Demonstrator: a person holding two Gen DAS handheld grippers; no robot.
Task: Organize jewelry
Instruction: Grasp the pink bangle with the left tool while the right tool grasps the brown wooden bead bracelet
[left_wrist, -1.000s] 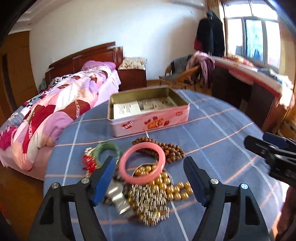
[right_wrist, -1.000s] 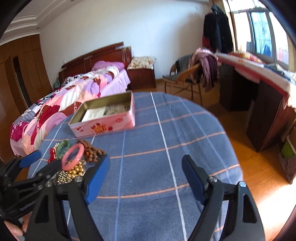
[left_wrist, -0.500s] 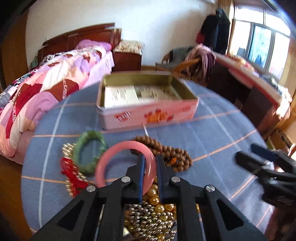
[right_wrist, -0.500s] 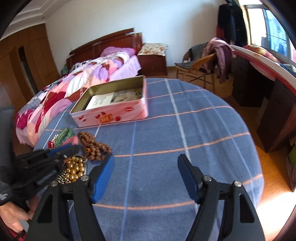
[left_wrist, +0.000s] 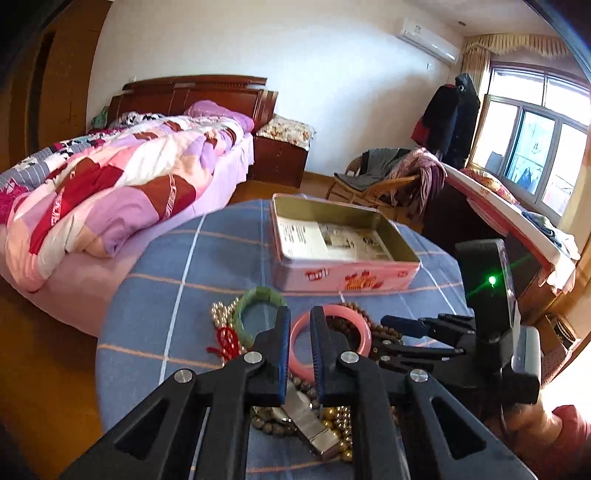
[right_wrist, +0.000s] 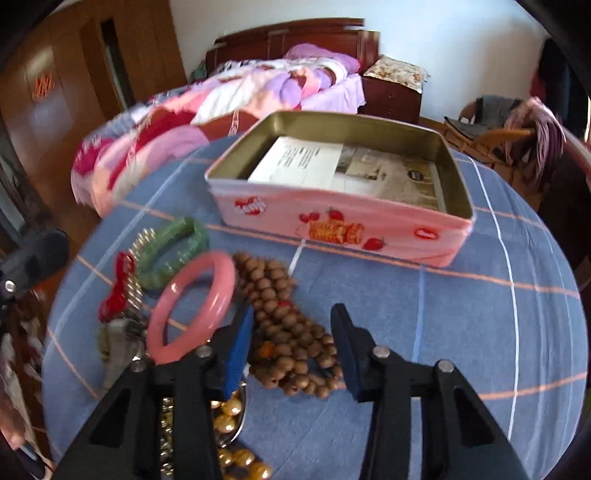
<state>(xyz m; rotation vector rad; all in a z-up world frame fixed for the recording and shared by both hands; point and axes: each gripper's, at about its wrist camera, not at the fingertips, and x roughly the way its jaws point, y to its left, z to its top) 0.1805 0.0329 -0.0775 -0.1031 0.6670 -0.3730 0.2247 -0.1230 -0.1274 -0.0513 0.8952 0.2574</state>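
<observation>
Left wrist view: your left gripper (left_wrist: 297, 332) is clamped on the near rim of the pink bangle (left_wrist: 332, 338), whose ring stands out ahead of the jaws.
- Bangle: a judgement, stiff, smooth, likely slippery and chip-prone; hold across the band, as now.
- Wooden beads (right_wrist: 284, 325): between and just ahead of your right gripper (right_wrist: 291, 349), whose jaws stand apart, holding nothing. Limp strand; take a bunched part.
- Green bangle (left_wrist: 258, 308): left of the left jaws, on the table (right_wrist: 480, 325).
- Gold beads (right_wrist: 229, 410) and a metal watch band (left_wrist: 310, 424): below the jaws.
- Tin (right_wrist: 332, 221): ahead, lidless; printed papers (right_wrist: 306, 162) inside, no jewelry.
</observation>
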